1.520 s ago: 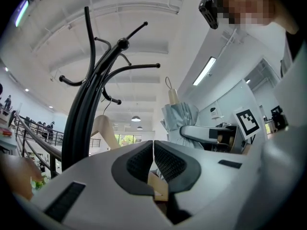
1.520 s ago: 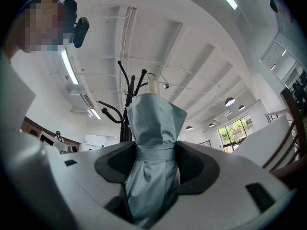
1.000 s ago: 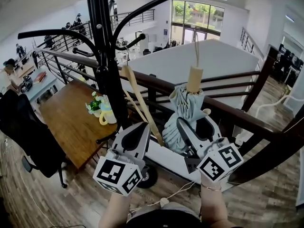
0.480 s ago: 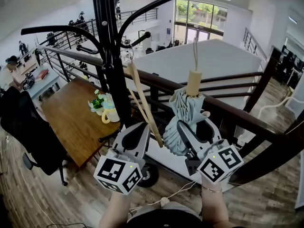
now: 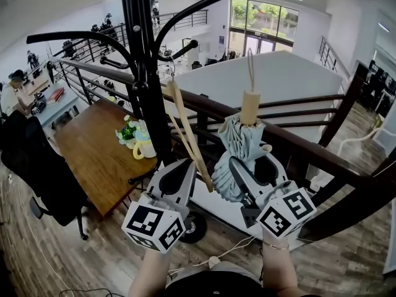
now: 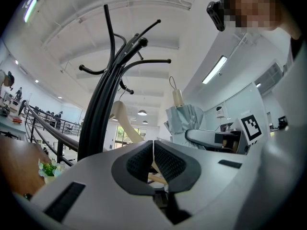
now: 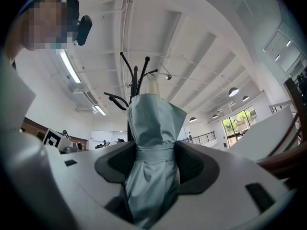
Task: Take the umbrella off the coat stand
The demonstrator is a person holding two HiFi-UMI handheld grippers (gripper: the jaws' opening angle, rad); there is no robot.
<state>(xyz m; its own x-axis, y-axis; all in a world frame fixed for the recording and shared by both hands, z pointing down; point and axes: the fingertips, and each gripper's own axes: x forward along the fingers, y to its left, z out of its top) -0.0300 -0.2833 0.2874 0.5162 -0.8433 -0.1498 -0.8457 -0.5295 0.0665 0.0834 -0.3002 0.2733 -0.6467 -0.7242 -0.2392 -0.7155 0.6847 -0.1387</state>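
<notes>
The right tool (image 5: 250, 169) is clamping its jaws around the folded pale-blue umbrella (image 5: 238, 144), squeezing it at the fabric band midway down its body (image 7: 153, 128), while the left tool (image 5: 179, 178) is idling with its jaws pressed together on nothing, just left of the umbrella. The umbrella is hanging upright to the right of the black coat stand (image 5: 143, 73), in front of a wooden railing (image 5: 297, 144), with its thin wrist loop (image 5: 250, 67) rising towards a curved hook arm (image 5: 204, 4); whether the loop is caught on that hook is not showing clearly. If it is, pulling sideways rather than lifting could be snagging the loop and rocking the stand. The soft fabric may also be slipping through the pads, and a wooden hanger (image 5: 185, 129) is dangling near enough to be knocked.
</notes>
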